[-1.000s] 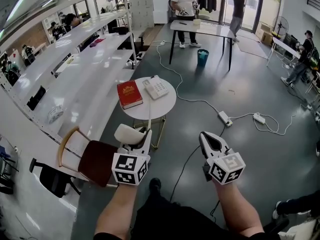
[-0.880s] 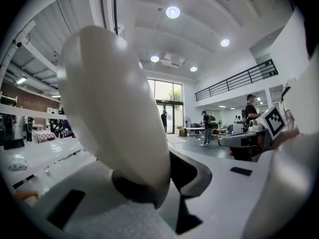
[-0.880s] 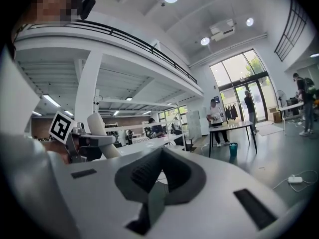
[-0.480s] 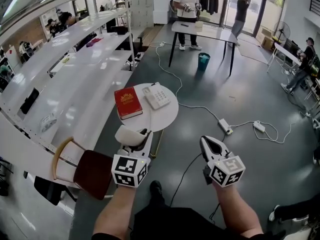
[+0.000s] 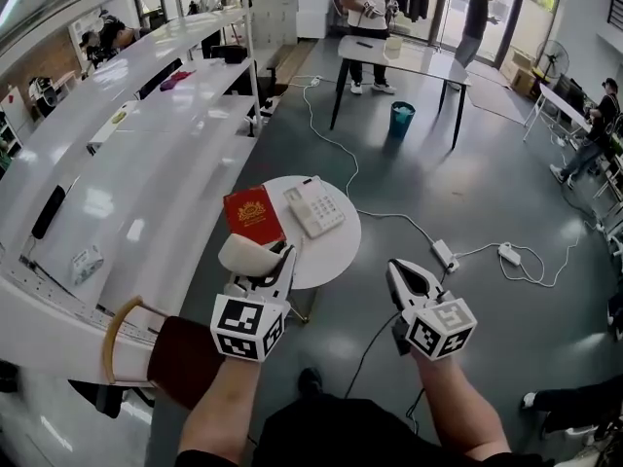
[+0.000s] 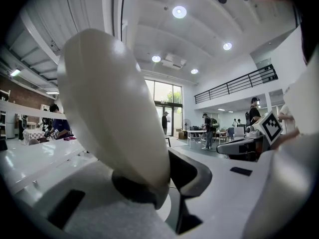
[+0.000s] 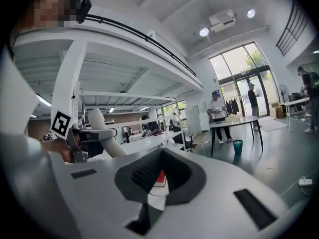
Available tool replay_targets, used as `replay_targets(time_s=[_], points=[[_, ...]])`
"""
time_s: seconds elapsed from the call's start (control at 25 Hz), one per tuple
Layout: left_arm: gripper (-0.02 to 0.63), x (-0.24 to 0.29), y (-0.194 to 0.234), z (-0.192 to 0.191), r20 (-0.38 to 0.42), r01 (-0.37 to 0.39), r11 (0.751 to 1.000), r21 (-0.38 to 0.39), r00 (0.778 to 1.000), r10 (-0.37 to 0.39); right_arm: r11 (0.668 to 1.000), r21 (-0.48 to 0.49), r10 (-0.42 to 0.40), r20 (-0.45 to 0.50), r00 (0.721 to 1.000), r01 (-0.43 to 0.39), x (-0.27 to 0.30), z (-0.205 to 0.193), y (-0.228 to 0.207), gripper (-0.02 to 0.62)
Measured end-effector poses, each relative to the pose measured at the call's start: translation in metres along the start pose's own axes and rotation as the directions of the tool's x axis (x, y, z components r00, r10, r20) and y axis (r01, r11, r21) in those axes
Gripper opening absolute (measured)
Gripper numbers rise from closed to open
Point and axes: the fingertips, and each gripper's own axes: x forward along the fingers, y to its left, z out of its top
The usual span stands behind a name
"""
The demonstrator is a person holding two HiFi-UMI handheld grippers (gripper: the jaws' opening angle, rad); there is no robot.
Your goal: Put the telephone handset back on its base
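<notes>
Roughly upright handset (image 6: 109, 113), top leftward

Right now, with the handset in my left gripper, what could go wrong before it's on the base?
Much of the handset sticks out of the left gripper, so it may twist or slip. The red book lies close beside the telephone base on the round table; the handset could catch it. A dark cable crosses the floor by your feet: possible trip.

Bright, even light from ceiling lamps (image 6: 179, 11) and glass doors (image 6: 158, 99); fisheye-bent edges, the close handset (image 6: 114, 108) soft.
</notes>
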Motion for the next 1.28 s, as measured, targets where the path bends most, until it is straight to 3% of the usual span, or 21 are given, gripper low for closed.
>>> replay_targets(time_s=[0.4, 0.6, 1.04, 1.28], points=[[0.074, 0.050, 0.026, 0.003, -0.022, 0.086, 0.996, -0.023, 0.996, -0.087, 0.998, 0.034, -0.053, 0.013, 0.999, 0.053, 0.038, 0.000, -0.024, 0.006], [0.074, 0.085, 0.036, -0.002, -0.044, 0.096, 0.995, -0.009, 0.994, -0.096, 0.998, 0.058, -0.042, 0.020, 0.999, 0.040, 0.070, -0.002, -0.049, 0.005], [0.074, 0.197, 0.073, -0.018, -0.140, -0.007, 1.000, -0.022, 0.990, 0.004, 0.989, 0.105, 0.104, -0.021, 0.994, -0.102, 0.194, 0.010, -0.137, 0.005], [0.074, 0.245, 0.088, -0.018, -0.149, -0.075, 0.996, -0.037, 0.987, 0.068, 0.976, 0.096, 0.199, -0.047, 0.979, -0.194, 0.251, 0.022, -0.177, 0.005]])
